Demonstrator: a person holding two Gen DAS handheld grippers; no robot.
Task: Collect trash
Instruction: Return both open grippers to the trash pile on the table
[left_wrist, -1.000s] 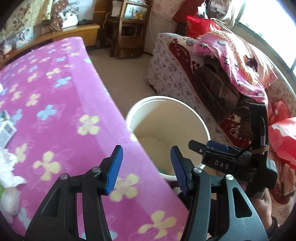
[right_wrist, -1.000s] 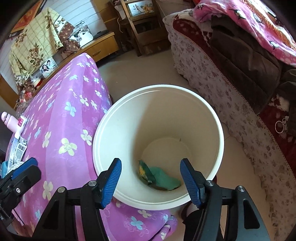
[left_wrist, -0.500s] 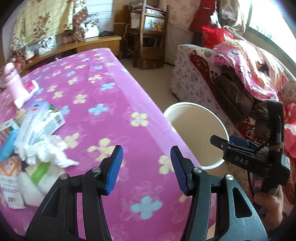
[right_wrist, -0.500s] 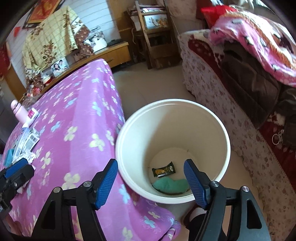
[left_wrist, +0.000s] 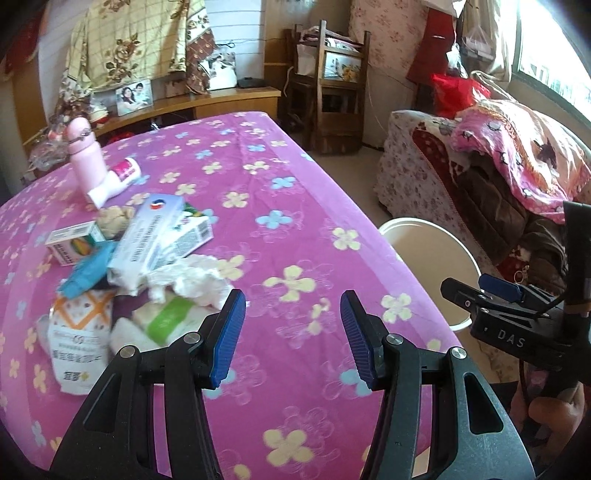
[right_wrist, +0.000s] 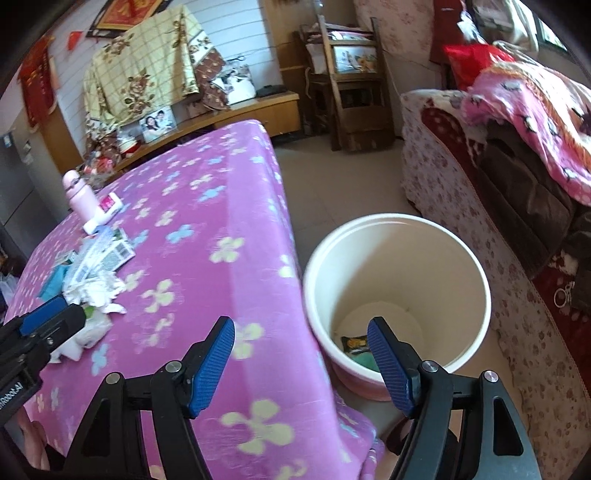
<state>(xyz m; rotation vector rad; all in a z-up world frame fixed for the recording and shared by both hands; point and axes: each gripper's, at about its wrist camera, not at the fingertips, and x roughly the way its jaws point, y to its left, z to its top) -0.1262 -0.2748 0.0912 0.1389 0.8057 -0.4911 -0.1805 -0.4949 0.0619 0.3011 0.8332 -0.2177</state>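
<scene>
Trash (left_wrist: 147, 266) is heaped on the table (left_wrist: 295, 221) ahead and left of the left gripper (left_wrist: 291, 339): crumpled white tissue (left_wrist: 195, 277), flat printed cartons (left_wrist: 159, 232), a small box (left_wrist: 72, 242) and soft plastic packets (left_wrist: 77, 339). A pink bottle (left_wrist: 85, 158) is seen beyond the heap, upright. The table is covered in a fleecy pink cloth with flowers. The left gripper is held released, nothing between its ribbed blue pads. The right gripper (right_wrist: 301, 365), likewise empty, has just been opening. Just beside the table edge, ahead of its right finger, a round cream plastic bucket (right_wrist: 480, 288) stands on the floor; a dark snack wrapper (right_wrist: 354, 341) and something green (right_wrist: 364, 360) lie inside.
</scene>
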